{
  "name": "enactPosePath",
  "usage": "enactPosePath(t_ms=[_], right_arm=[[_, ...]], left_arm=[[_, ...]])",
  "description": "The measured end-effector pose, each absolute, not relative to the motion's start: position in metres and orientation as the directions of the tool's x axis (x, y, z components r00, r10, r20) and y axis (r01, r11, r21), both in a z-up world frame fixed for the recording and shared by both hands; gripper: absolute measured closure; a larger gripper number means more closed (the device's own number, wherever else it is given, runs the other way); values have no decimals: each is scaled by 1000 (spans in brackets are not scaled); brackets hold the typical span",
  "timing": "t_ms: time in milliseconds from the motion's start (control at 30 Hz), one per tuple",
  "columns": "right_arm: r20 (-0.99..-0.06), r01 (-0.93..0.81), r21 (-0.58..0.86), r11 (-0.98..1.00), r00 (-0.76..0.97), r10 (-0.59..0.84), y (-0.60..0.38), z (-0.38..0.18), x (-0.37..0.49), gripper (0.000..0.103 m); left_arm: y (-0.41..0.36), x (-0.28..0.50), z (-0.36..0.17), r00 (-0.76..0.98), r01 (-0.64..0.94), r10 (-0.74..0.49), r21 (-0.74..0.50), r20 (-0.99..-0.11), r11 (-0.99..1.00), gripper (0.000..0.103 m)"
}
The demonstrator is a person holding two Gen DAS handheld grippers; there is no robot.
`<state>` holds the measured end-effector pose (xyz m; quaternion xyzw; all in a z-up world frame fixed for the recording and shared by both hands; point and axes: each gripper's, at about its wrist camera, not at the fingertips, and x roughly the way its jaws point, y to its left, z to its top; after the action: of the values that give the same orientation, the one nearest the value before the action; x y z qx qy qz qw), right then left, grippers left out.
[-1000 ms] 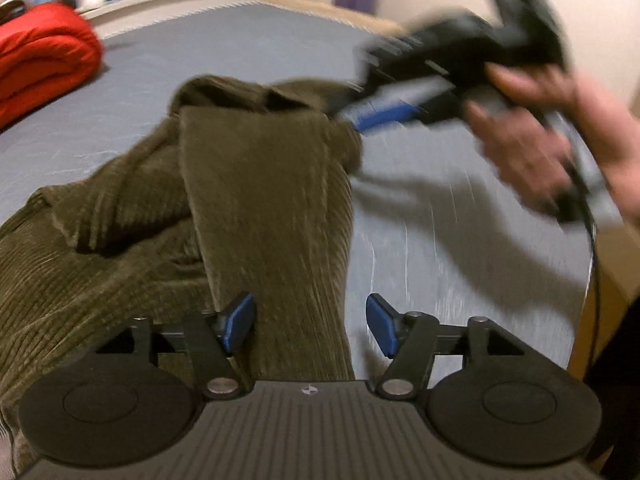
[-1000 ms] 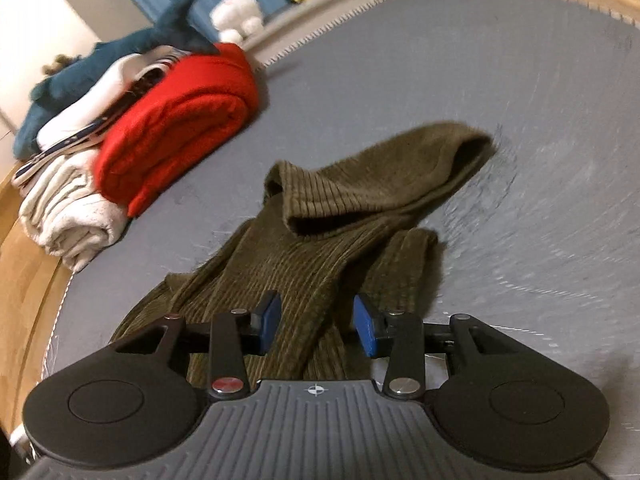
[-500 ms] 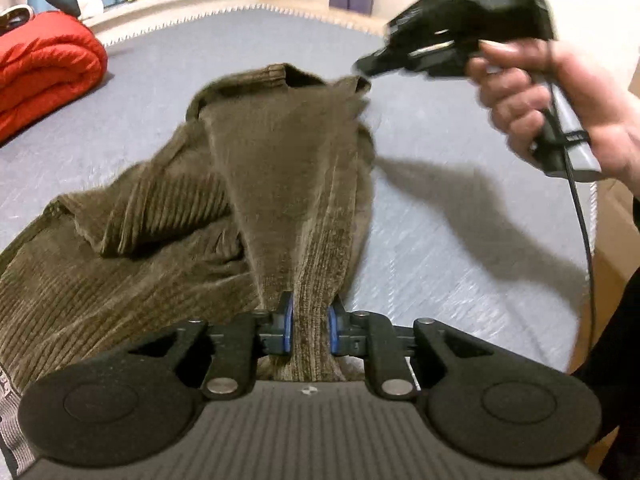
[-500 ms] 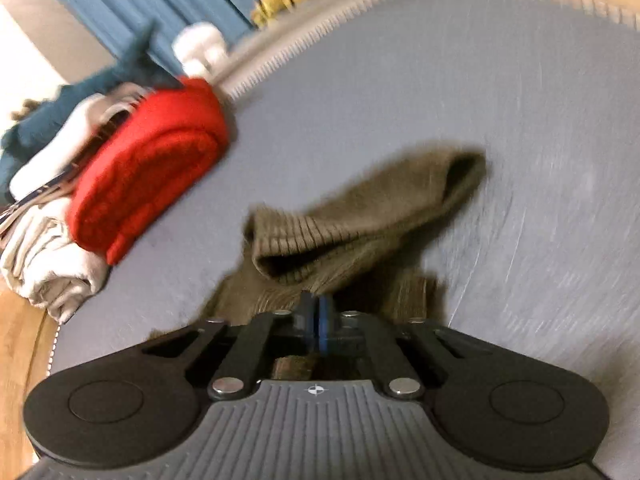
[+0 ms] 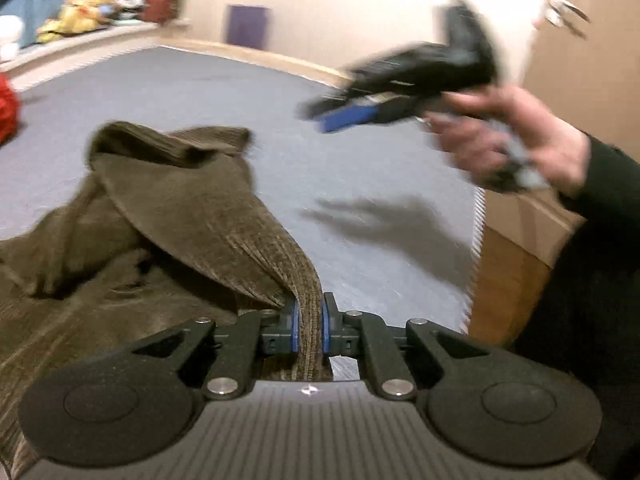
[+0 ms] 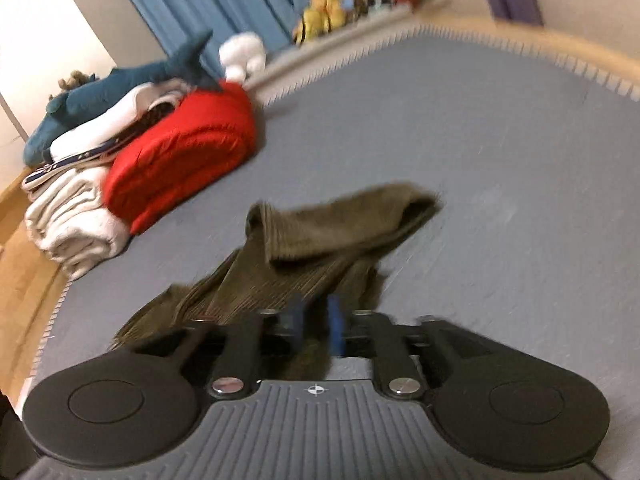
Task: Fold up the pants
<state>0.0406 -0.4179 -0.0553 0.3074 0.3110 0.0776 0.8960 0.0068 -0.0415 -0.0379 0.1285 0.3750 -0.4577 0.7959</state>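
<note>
Olive corduroy pants [image 5: 188, 208] lie crumpled on a grey bed [image 5: 200, 92]. My left gripper [image 5: 308, 328] is shut on a fold of the pants' near edge and lifts it off the bed. In the left wrist view my right gripper [image 5: 344, 114] hangs in the air above the bed to the right, clear of the pants, blurred. In the right wrist view its blue fingers [image 6: 334, 324] stand slightly apart with nothing between them, and the pants [image 6: 320, 240] lie just beyond and below.
A red folded blanket [image 6: 180, 164], white folded laundry [image 6: 72, 220] and a blue plush shark [image 6: 120, 92] sit at the bed's far left. The wooden bed frame [image 5: 508, 280] runs along the right edge. Plush toys [image 6: 324, 8] line the windowsill.
My left gripper closed on the pants' edge and has raised it. My right gripper, shut on the pants half a second ago, has let go and lifted away to the right.
</note>
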Motion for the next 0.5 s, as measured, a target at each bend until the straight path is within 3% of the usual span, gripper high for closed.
enactPosePath(t_ms=[67, 367, 433, 467, 500], right_arm=[[-541, 95, 603, 792, 778, 319, -409, -69, 56, 50], [-658, 211, 650, 731, 637, 402, -357, -137, 142, 51], [-657, 259, 671, 695, 642, 395, -355, -140, 149, 66], [-652, 271, 675, 686, 655, 382, -356, -135, 150, 81], [-643, 266, 673, 690, 671, 369, -358, -130, 150, 86]], left_arm=[[-42, -3, -43, 245, 857, -634, -141, -734, 496, 93], [-37, -15, -57, 162, 906, -620, -133, -768, 402, 93], [-38, -10, -55, 184, 896, -620, -130, -763, 425, 93], [-38, -8, -54, 206, 889, -622, -122, -755, 442, 92], [-38, -4, -52, 234, 880, -625, -111, -745, 462, 92]])
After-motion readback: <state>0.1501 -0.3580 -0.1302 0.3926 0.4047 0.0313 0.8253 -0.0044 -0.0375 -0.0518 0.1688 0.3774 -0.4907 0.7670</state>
